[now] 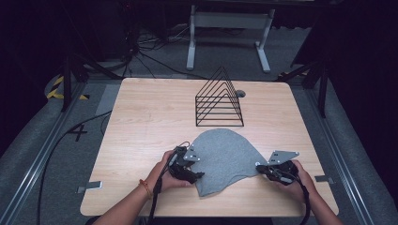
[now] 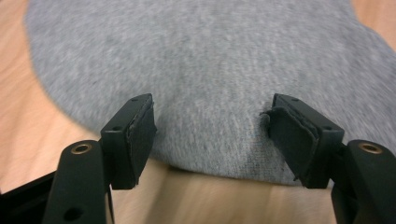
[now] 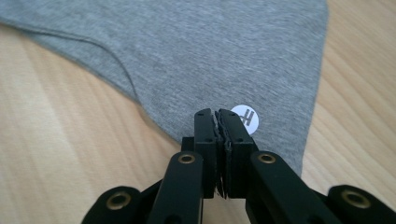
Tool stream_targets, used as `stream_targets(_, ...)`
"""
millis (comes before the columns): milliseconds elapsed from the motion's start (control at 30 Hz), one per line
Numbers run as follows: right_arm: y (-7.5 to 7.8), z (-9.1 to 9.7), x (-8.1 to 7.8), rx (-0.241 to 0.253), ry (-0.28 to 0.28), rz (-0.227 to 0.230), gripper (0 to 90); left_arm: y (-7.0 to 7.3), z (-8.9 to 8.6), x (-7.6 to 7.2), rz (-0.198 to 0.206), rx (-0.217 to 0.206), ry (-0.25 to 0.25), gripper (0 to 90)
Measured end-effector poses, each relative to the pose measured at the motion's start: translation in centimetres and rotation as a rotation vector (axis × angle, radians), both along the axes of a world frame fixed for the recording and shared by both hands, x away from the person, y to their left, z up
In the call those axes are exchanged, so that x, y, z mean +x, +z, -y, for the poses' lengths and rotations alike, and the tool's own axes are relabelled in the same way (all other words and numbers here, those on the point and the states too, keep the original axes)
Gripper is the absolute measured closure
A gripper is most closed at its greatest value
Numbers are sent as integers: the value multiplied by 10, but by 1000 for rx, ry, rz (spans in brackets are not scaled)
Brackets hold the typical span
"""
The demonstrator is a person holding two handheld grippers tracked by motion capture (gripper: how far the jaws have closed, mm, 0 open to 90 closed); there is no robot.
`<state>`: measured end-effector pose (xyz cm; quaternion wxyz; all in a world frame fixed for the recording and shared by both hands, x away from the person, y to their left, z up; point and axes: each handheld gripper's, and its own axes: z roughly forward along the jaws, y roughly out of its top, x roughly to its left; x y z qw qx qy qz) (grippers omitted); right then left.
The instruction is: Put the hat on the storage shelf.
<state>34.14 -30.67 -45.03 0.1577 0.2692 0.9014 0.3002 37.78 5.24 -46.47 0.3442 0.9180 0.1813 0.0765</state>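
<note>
A grey knit cloth (image 1: 225,159) with a rounded top lies flat on the wooden table (image 1: 141,122). My left gripper (image 1: 199,176) is at the cloth's left edge. In the left gripper view my left gripper (image 2: 212,135) stands open, its jaws wide apart over the near hem of the cloth (image 2: 205,60), with nothing pinched. My right gripper (image 1: 260,168) is at the cloth's right corner. Seen in the right gripper view, my right gripper (image 3: 219,116) is shut, pads pressed together just over the cloth (image 3: 210,51), beside a round white sticker (image 3: 246,116). No fabric shows between those pads.
A black wire rack (image 1: 219,101) with triangular dividers stands behind the cloth, toward the table's far edge. Bare wood lies to the left of the cloth. A white frame (image 1: 230,28) and cables lie on the floor beyond the table.
</note>
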Motion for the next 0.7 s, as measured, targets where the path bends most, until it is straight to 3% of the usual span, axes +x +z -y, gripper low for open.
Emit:
stream_targets(300, 1, -16, -9, 2, 49, -50, 874, 1, -13, 10, 3, 17, 54, 314)
stream_targets(467, 2, -21, -12, 7, 71, -74, 869, 0, -24, 20, -37, 0, 93, 302)
stream_targets(700, 10, -19, -10, 32, 54, -44, 759, 4, -30, 26, -17, -20, 136, 317)
